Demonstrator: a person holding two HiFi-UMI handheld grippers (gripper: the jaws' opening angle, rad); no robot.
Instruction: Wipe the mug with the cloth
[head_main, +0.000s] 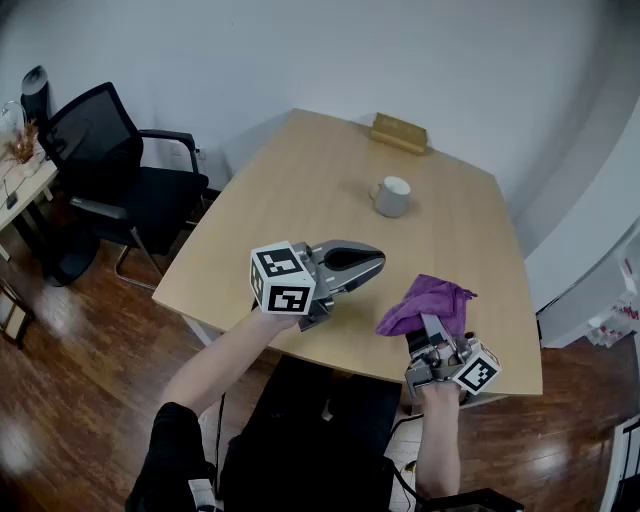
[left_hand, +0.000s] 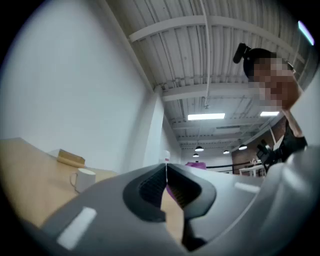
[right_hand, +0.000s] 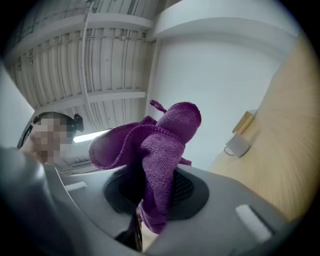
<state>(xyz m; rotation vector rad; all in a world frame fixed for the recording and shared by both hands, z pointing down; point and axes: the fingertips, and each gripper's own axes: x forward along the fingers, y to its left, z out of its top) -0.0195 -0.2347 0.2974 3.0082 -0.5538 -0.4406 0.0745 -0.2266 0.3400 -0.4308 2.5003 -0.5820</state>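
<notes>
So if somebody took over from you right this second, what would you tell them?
Left tool: shut with nothing in it, held in the air over the near edge of the table.
Right tool: shut on the purple cloth, raised near the front right corner.
Mug: upright on the table beyond both tools, and neither touches it.
Done: the cloth is in the grip.
Left: bring the cloth to the mug and wipe it, probably steadying it with the left tool.

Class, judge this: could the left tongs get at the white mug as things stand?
Probably yes: only bare tabletop lies between the left tongs and the white mug, but they are shut and must open.
</notes>
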